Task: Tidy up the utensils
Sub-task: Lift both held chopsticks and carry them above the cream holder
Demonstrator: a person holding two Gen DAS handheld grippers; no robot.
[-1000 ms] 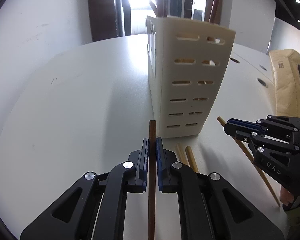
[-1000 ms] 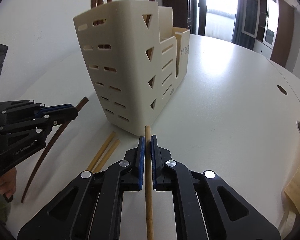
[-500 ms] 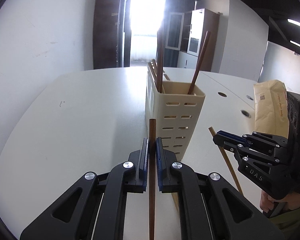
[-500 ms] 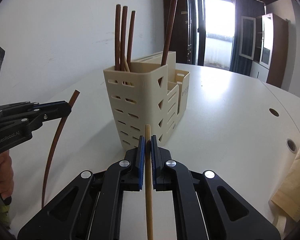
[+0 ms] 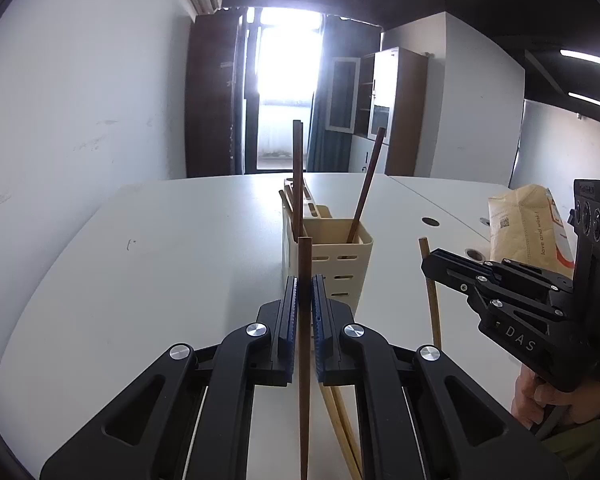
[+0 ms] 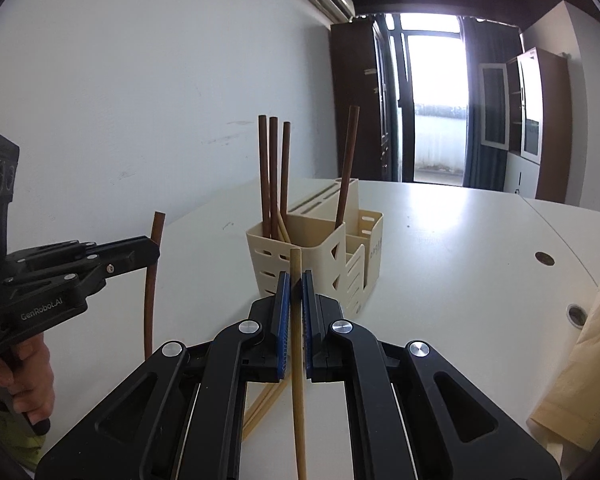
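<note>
A cream slotted utensil holder (image 5: 332, 256) (image 6: 320, 252) stands on the white table, with several dark brown chopsticks (image 6: 274, 172) upright in it. My left gripper (image 5: 304, 280) is shut on a dark brown chopstick (image 5: 304, 344), held above the table in front of the holder; it also shows in the right wrist view (image 6: 150, 280). My right gripper (image 6: 296, 276) is shut on a light wooden chopstick (image 6: 298, 360), also seen in the left wrist view (image 5: 431, 292). Two light chopsticks (image 5: 340, 424) (image 6: 264, 404) lie on the table below the grippers.
The white table (image 5: 172, 264) has round cable holes (image 6: 544, 258) on the right. A brown paper bag (image 5: 528, 224) (image 6: 580, 368) sits at the right. A white wall runs along the left, cabinets and a bright window behind.
Both grippers have risen and drawn back from the holder with their chopsticks still gripped. The holder now looks smaller and its open top shows.
</note>
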